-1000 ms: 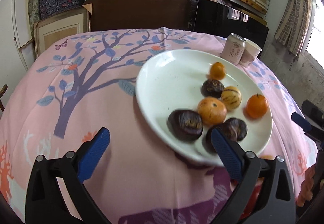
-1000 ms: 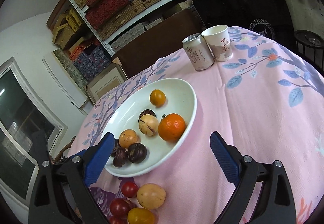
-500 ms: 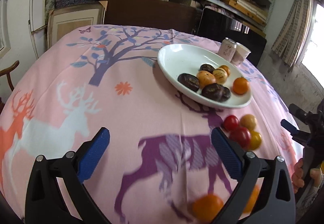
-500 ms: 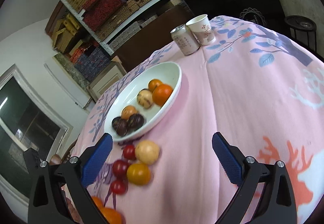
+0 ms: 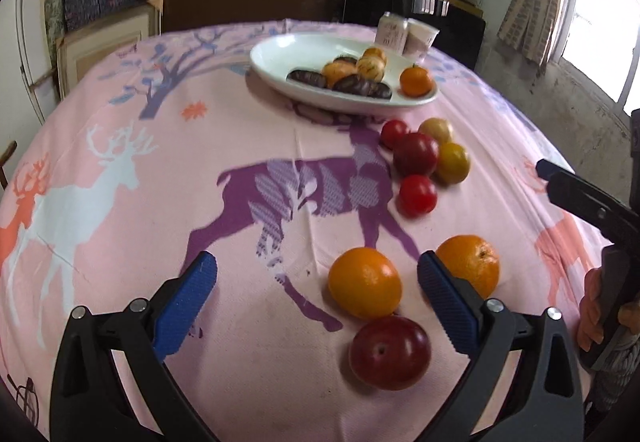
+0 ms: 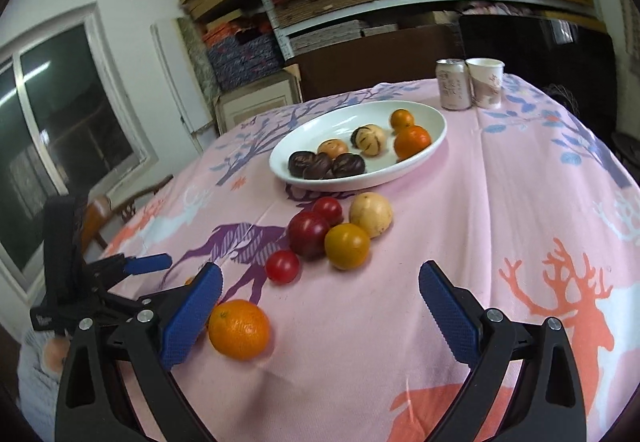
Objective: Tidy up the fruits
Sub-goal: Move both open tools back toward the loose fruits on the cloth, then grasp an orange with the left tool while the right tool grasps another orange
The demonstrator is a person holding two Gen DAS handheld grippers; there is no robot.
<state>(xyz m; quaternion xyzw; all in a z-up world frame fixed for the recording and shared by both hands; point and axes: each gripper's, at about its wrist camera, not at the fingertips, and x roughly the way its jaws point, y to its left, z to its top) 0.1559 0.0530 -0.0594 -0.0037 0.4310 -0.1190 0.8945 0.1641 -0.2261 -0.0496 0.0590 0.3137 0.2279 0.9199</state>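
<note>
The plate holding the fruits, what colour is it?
The plate is plain white, clearest in the right wrist view.

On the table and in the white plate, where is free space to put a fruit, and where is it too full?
The plate is bare in its far-left half, behind the dark fruits. The cloth left of the purple deer, around the white deer, is free, as is the right side with the orange deer. It is crowded between the plate and the tomato cluster.

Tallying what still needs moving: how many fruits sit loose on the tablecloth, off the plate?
8: five clustered just before the white plate, centred on a dark red one; two oranges and a red plum near the left gripper. Others may be hidden.
</note>
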